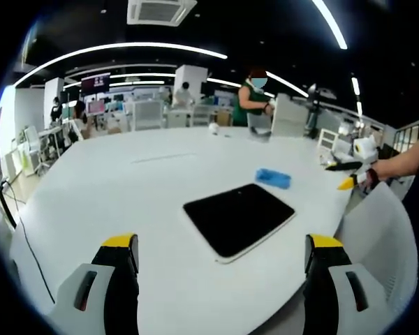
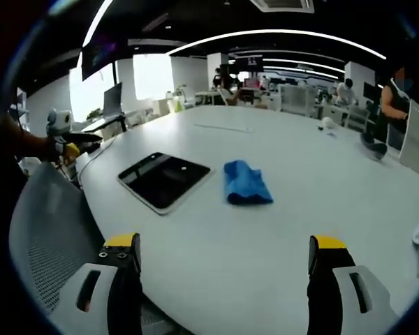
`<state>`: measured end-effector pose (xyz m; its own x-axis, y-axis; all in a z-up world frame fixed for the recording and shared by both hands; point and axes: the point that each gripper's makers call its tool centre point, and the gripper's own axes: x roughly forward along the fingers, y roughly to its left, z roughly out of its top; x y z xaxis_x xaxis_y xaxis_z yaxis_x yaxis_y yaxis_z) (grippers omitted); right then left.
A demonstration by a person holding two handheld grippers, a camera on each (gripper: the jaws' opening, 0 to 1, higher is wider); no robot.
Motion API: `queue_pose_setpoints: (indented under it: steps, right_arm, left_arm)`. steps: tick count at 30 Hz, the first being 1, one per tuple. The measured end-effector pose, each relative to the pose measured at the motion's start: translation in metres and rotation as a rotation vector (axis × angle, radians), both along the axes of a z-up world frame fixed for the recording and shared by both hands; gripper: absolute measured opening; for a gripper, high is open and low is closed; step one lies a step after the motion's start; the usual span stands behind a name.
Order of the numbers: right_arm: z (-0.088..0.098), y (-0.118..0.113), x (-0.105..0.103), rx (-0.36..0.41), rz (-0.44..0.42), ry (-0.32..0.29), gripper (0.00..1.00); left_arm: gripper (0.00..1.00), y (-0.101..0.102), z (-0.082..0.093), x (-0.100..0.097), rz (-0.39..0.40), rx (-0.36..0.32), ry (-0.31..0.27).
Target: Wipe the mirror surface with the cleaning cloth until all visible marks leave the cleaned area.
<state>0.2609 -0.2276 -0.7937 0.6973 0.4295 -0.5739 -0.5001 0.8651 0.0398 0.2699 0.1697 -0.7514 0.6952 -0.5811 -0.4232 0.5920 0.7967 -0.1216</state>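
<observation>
- A large white table (image 1: 153, 202) with a rounded edge is taking up the near part of both views, its top plain and glossy.
- The mirror (image 1: 239, 218), a dark rounded square with a pale rim, is lying flat on the table near the edge (image 2: 164, 181).
- The blue cleaning cloth (image 2: 246, 182) is sitting bunched just beside the mirror, apart from it (image 1: 273, 178).
- The left gripper (image 1: 221, 251) is hovering above the table with jaws spread wide, gripping nothing.
- The right gripper (image 2: 223, 250) is likewise standing wide apart and empty, short of the cloth.
- A grey mesh chair back (image 2: 45, 230) is standing at the table edge.
- Behind, an open office is stretching out under curved ceiling light strips (image 1: 119, 49), with desks, monitors and people (image 1: 255, 98) standing at the far side.
</observation>
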Motion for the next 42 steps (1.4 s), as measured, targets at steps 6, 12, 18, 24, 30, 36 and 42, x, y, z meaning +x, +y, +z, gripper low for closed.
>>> queue_pose_setpoints:
  steps: [6, 12, 18, 24, 30, 36, 42]
  right_arm:
    - [0.0022, -0.001, 0.0009, 0.008, -0.002, -0.014, 1.0]
    - [0.0022, -0.0009, 0.0005, 0.011, -0.004, -0.011, 1.0]
    - [0.0032, 0.0015, 0.0015, 0.012, 0.004, -0.022, 1.0]
    - [0.0016, 0.0009, 0.0016, 0.011, 0.005, -0.022, 1.0]
    - [-0.0009, 0.0008, 0.0008, 0.011, 0.004, -0.017, 1.0]
    - [-0.0007, 0.0029, 0.002, 0.02, 0.0, -0.022, 1.0]
    - [-0.003, 0.0041, 0.0026, 0.024, 0.004, -0.021, 1.0]
  left_arm:
    - [1.0, -0.0022, -0.0007, 0.0012, 0.0, 0.0, 0.006]
    - [1.0, -0.0021, -0.0034, 0.0019, -0.001, 0.004, 0.009]
    - [1.0, -0.0031, -0.0037, 0.0022, -0.005, 0.004, 0.012]
    - [1.0, -0.0015, -0.0055, 0.0027, 0.002, 0.0, 0.02]
    - [1.0, -0.0031, -0.0081, -0.0005, -0.001, 0.005, 0.028]
    - [1.0, -0.0031, -0.0057, 0.0009, 0.003, 0.008, 0.025]
    - [1.0, -0.0028, -0.0039, 0.0005, -0.004, 0.017, 0.022]
